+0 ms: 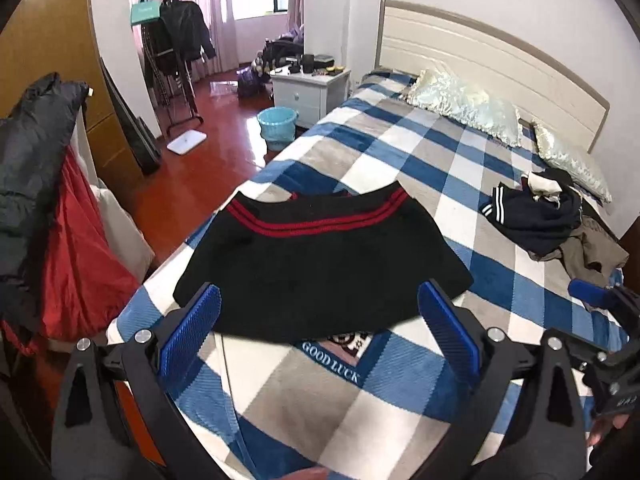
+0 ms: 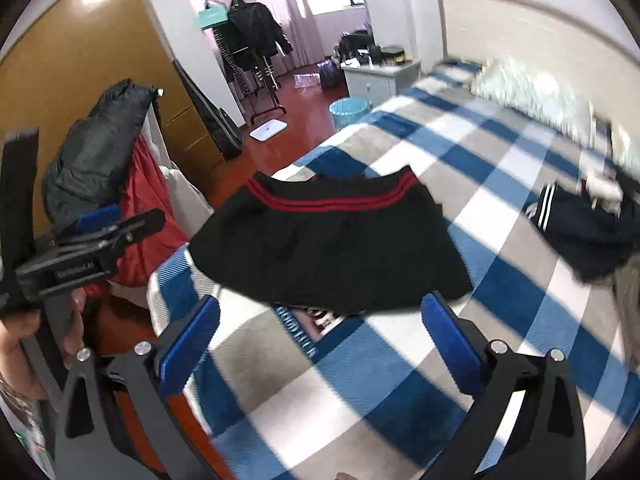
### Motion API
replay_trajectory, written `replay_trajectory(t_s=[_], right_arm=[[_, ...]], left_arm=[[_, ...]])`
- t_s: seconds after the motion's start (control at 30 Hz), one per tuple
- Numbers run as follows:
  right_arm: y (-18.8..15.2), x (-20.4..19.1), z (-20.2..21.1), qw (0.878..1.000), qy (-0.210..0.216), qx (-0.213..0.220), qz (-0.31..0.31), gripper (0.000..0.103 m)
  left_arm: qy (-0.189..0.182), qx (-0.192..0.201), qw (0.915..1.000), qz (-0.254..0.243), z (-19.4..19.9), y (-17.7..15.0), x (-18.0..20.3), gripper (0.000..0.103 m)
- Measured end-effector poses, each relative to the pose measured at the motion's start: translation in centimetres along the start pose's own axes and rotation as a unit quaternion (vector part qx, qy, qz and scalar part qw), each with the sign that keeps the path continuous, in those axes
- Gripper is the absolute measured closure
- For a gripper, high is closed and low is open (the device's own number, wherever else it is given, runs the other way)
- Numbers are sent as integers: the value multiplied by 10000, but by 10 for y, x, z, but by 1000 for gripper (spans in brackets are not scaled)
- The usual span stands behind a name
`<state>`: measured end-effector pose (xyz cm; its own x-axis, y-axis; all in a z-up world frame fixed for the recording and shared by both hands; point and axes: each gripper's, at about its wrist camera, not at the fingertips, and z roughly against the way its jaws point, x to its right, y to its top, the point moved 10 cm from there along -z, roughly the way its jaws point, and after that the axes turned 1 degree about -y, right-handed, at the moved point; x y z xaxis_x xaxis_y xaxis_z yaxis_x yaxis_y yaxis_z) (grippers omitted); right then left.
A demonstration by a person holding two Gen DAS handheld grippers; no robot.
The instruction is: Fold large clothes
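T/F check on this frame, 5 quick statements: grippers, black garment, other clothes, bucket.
1. Both grippers, left and right, are open. True.
2. The left gripper holds the black garment. False: nothing sits between its fingers.
3. The garment lies flat on the bed. True.
4. Its stripes are white. False: red.
5. The clothes pile sits in the bucket. False: it lies on the bed near the pillows.

Black garment (image 1: pixel 320 264) covers blanket emblem (image 1: pixel 352 340) top; pillows (image 2: pixel 532 92) motion-blurred in right view
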<state>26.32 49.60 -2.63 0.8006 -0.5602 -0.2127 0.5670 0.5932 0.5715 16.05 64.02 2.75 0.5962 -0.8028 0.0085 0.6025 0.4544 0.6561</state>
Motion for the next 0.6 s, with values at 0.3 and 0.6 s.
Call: replay_trajectory(t_s=[0.3,0.6], right_arm=[[-2,4,-25,9998,-36,-125,-172,4],[-3,10,-27,9992,-166,-127,-349,4]], left_arm=[[44,-57,9995,307,-24,-10,-12,6],[11,-84,9994,343,-25,-15,-10,6]])
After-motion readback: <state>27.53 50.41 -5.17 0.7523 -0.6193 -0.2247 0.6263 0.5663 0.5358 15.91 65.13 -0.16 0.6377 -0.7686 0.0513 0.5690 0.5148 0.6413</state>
